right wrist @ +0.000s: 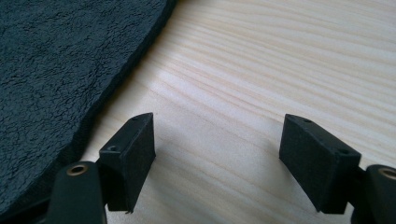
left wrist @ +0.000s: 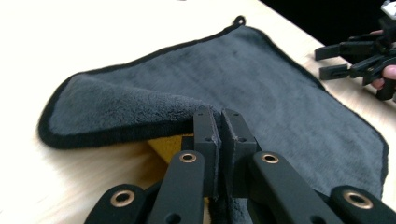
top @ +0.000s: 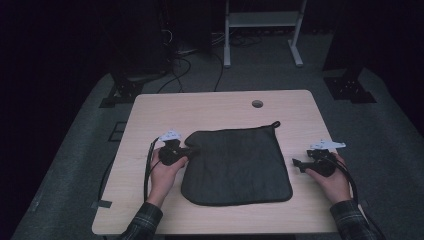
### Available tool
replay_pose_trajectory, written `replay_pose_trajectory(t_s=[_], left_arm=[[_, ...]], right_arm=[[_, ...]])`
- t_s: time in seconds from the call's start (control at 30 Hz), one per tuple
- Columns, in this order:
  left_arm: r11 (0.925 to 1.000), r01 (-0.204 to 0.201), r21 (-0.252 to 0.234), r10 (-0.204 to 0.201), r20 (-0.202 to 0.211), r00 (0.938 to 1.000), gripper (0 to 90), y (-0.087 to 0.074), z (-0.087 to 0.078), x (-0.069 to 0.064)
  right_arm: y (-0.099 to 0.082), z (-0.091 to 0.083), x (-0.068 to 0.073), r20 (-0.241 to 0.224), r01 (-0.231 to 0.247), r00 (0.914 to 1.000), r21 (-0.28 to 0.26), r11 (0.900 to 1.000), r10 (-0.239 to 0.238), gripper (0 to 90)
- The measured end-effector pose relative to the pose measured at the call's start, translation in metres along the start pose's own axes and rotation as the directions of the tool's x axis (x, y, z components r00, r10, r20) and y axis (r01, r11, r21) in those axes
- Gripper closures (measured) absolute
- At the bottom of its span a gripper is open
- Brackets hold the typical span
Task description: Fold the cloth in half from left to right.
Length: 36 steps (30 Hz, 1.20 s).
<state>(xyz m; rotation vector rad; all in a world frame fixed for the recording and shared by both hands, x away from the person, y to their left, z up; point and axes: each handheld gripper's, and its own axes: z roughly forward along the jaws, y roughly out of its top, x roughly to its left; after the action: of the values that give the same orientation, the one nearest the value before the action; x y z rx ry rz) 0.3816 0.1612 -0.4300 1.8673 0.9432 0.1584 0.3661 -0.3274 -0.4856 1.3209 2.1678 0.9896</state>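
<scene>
One corner of the dark cloth, at nine o'clock, is pinched and raised by the left gripper; folding remains, with the right gripper gaping empty at three o'clock.

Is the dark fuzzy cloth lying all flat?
Mostly spread flat, but the dark grey fleece cloth has one corner lifted, pinched by the left gripper.

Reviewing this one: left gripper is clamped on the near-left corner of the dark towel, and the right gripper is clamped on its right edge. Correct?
Not quite. The right gripper stands open over bare table, beside the towel, as the right gripper view shows. The left gripper is clamped on the corner.
</scene>
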Motion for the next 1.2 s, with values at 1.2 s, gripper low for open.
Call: replay_pose_trajectory(t_s=[1.2], left_arm=[[0.9986, -0.053, -0.002, 0.052, 0.154, 0.9866, 84.7, 0.050, 0.083, -0.049]], right_arm=[[0.000, 0.000, 0.000, 0.000, 0.001, 1.0000, 0.000, 1.0000, -0.001, 25.5]])
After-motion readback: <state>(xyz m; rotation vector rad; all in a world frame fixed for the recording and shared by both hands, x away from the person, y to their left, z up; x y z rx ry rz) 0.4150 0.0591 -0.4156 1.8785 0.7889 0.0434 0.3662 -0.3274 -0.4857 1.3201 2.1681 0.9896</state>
